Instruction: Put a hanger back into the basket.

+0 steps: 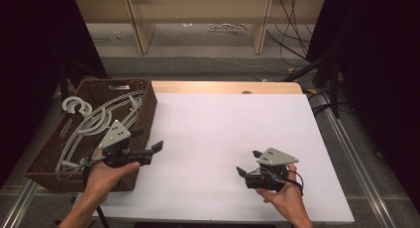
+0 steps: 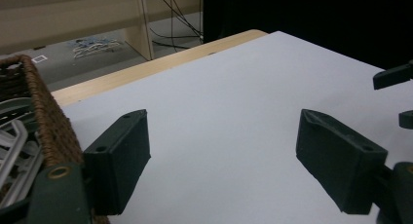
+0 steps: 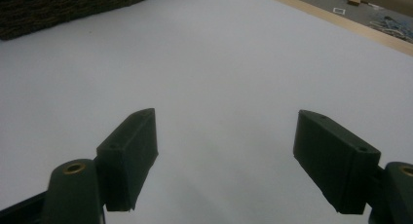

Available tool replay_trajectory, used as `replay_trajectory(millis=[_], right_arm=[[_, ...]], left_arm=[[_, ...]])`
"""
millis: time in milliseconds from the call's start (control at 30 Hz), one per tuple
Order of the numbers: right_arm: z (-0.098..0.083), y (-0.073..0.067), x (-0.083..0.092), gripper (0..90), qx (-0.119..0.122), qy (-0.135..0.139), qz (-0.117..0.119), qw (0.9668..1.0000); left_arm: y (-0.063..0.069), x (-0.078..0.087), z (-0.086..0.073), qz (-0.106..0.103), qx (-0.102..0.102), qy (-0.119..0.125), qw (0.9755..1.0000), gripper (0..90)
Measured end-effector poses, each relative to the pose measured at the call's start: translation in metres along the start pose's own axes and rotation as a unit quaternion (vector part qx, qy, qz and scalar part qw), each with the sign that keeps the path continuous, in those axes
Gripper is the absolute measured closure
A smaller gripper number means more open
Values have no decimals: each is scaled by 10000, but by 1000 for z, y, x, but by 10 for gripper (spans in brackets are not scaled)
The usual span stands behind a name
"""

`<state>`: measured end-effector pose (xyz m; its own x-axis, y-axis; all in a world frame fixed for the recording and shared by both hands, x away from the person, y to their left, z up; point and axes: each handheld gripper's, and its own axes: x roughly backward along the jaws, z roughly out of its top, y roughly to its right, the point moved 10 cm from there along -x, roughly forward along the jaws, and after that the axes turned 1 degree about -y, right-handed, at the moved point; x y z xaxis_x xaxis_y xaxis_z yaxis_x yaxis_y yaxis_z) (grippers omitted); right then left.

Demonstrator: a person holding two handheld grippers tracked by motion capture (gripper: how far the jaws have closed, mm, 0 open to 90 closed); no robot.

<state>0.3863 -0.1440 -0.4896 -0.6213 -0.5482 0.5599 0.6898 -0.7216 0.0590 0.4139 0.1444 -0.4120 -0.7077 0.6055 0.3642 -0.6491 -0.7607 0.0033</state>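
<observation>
1. High view: the left claw [image 1: 148, 149] is held in the person's left hand [image 1: 106, 176] at the near right corner of the wicker basket [image 1: 47, 158], jaws spread with nothing between them.
2. The basket sits just to the left of and behind the left claw, on the left edge of the counter [image 1: 223, 124]. It contains grey plastic hangers [image 1: 96, 121], whose hooks rise above its far left rim.
3. The right claw [image 1: 247, 163] is held in the right hand [image 1: 285, 196] well apart from the left claw, over the near right part of the white counter surface. Its jaws are spread and empty, pointing toward the left claw.
4. Left gripper view: the basket rim [image 2: 46, 117] lies just beside the left jaw, with hanger bars [image 2: 14, 156] inside it. Bare white surface lies between the jaws.
5. Right gripper view: the jaws stand wide apart above bare counter [image 3: 219, 78]; the basket wall [image 3: 63, 9] lies far ahead at upper left.
</observation>
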Motion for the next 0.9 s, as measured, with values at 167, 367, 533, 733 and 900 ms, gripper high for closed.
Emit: replay_trajectory(millis=[167,367,533,733,900], right_arm=[[0,-1,0,250,-66,20,4,10000],[1,-1,0,248,-88,40,25,10000],[3,1,0,242,-42,122,-13,9999],[3,1,1,219,-125,137,-1,9998],[4,1,1,203,-152,176,14,9997]], left_arm=[[9,-6,-10,-100,98,-74,9999,198],[20,-11,-13,-244,29,0,9997,193],[25,-14,-18,-265,75,48,9996,187],[31,-16,-22,-361,87,115,9992,174],[36,-18,-25,-435,52,158,9989,168]])
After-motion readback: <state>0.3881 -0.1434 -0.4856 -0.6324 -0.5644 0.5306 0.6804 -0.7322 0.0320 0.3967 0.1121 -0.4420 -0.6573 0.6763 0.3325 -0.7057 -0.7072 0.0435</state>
